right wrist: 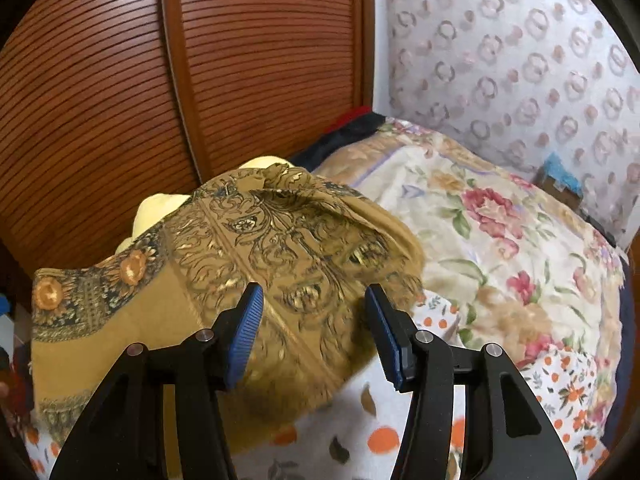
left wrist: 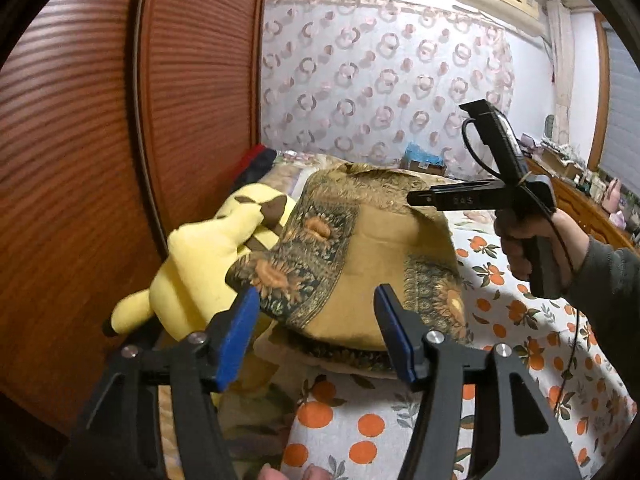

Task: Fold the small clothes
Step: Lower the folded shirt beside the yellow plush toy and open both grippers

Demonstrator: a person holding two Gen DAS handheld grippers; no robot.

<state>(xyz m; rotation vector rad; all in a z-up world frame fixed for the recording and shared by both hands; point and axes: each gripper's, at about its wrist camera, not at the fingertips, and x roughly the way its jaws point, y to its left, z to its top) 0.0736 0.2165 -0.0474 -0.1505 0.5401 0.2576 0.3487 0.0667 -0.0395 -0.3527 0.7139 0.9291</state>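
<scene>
Here, ochre patterned garment (right wrist: 248,264) heaped on the bed (right wrist: 500,240), partly draped over a yellow plush toy (left wrist: 200,264). Left tongs (left wrist: 316,300) and right tongs (right wrist: 314,300) both apart, empty. Best lifted clear of the toy, spread flat, then folded.

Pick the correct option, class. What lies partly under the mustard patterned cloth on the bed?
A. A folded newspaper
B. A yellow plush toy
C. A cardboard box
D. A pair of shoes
B: the yellow plush toy sticks out from under the left edge of the mustard patterned cloth, seen from the left wrist.
</scene>
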